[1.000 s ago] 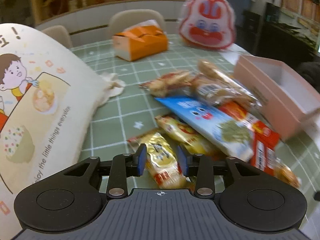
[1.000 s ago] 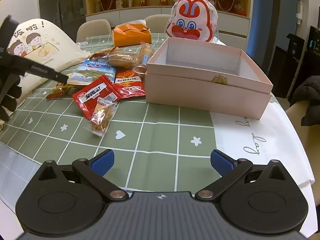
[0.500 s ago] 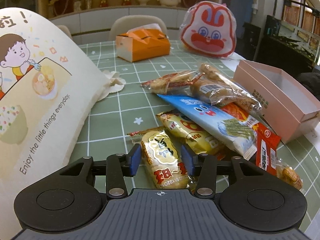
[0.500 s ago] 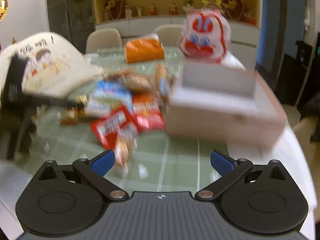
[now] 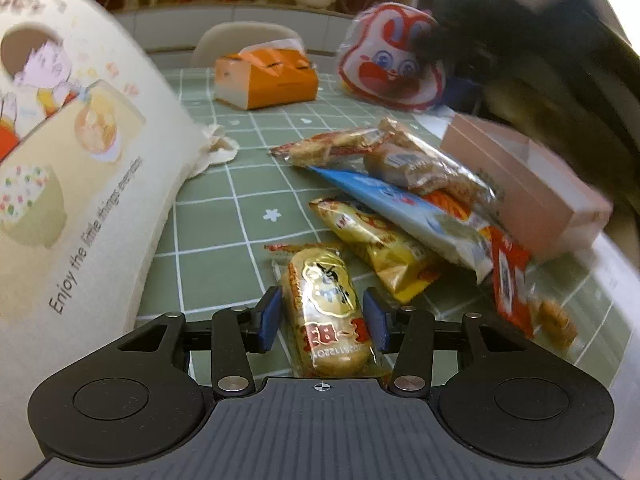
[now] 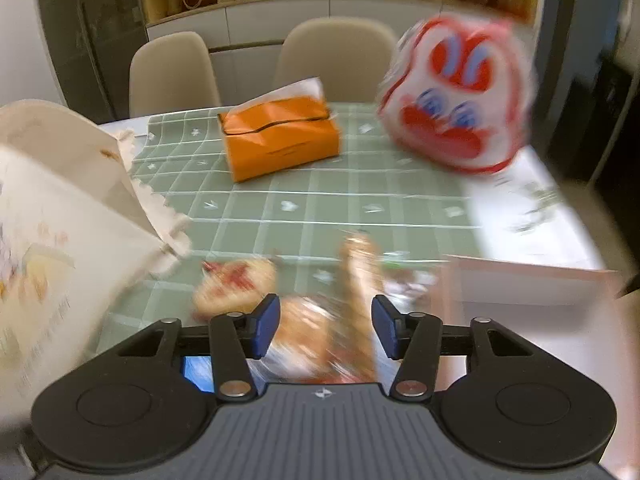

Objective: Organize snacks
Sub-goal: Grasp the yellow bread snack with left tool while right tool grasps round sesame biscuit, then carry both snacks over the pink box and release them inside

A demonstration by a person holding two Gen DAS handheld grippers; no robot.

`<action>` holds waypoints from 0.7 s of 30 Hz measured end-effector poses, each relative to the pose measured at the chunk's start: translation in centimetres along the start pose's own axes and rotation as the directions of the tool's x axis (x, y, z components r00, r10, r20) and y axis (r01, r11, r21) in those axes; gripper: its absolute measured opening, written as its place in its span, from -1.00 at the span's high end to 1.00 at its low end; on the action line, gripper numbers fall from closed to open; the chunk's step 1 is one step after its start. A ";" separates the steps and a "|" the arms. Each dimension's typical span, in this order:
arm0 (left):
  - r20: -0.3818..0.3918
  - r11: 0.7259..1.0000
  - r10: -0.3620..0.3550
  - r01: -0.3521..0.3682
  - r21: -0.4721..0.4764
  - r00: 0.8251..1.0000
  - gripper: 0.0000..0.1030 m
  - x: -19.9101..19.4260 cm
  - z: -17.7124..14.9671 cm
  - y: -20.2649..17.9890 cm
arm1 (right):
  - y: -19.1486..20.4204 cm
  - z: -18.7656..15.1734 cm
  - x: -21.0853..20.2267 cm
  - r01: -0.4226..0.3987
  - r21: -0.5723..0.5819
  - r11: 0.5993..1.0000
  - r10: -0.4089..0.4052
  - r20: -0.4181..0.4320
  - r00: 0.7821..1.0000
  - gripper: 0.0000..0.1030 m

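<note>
Left wrist view, sharp: left gripper [image 5: 323, 318] straddles a gold-wrapped snack [image 5: 326, 312] lying on the green checked worktop [image 5: 224, 216]. Blue fingers [image 5: 269, 319] moderately parted; a slim gap shows on each side of the packet, pads not pressing. Jaws have just been opening.

Only this view shows the pile to the right: yellow packet [image 5: 380, 246], long blue packet [image 5: 404, 216], red packet [image 5: 508, 276], and the pink box's [image 5: 532, 188] side wall.

Right wrist view, heavily blurred: right gripper [image 6: 326, 326] above clear-wrapped snacks [image 6: 316, 332]. Jaws have just been closing from wide; packets appear between the fingers, contact cannot be told.

Both views: orange tissue box [image 6: 280, 140], rabbit-face bag [image 6: 456, 100], cream printed bag [image 5: 72, 168]. Two chairs [image 6: 172, 72] are clear in the right view only.
</note>
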State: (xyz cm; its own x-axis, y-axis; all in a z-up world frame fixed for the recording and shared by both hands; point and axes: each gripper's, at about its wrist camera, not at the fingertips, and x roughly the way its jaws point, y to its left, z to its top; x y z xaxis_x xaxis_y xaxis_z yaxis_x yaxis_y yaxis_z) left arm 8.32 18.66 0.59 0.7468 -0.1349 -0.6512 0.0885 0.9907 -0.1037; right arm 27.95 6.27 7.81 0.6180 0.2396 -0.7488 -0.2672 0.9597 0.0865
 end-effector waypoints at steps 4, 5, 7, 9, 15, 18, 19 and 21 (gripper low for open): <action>-0.004 0.999 0.005 -0.004 0.051 1.000 0.03 -0.2 -0.4 -1.0 | 2.7 2.1 4.3 -0.133 0.004 0.991 0.133 -0.021 0.991 -0.70; -0.005 0.999 0.001 -0.001 0.047 1.000 0.03 -0.2 -0.4 -0.9 | 3.7 2.2 5.3 -0.100 -0.024 0.995 0.100 -0.026 0.995 -0.70; -0.009 1.000 -0.021 0.021 0.018 1.000 0.03 -0.3 -0.4 -0.4 | 5.7 2.1 7.7 -0.053 -0.098 0.994 0.046 -0.071 0.996 -0.70; -0.016 0.998 -0.054 0.053 -0.029 0.998 0.03 -0.5 -0.2 0.3 | 6.6 1.5 9.5 -0.059 -0.121 0.991 0.042 -0.144 0.989 -0.70; -0.017 0.990 -0.115 0.113 -0.078 0.993 0.15 -0.2 0.0 1.0 | 6.3 0.1 7.0 -0.076 -0.083 0.994 0.065 -0.131 0.989 -0.46; -0.013 0.989 -0.137 0.136 -0.066 0.991 0.17 -0.3 0.0 0.7 | 5.3 -0.9 1.5 -0.160 -0.070 0.985 0.155 -0.074 0.985 -0.46; -0.011 0.989 -0.136 0.135 -0.055 0.991 0.17 -0.3 -0.1 0.5 | 4.9 -1.8 -0.5 -0.188 -0.076 0.979 0.184 -0.056 0.981 -0.46; -0.006 0.992 -0.122 0.122 -0.018 0.993 0.18 -0.7 -0.1 0.0 | 3.6 -4.4 -4.9 -0.240 -0.082 0.967 0.237 -0.034 0.971 -0.46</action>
State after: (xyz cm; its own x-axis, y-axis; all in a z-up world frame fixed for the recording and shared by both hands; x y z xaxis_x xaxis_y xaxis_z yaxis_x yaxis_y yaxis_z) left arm 7.77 18.73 0.95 0.7266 -0.2549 -0.6380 0.1669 0.9663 -0.1959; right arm 20.73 7.92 8.90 0.5112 0.4555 -0.7288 -0.4673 0.8590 0.2091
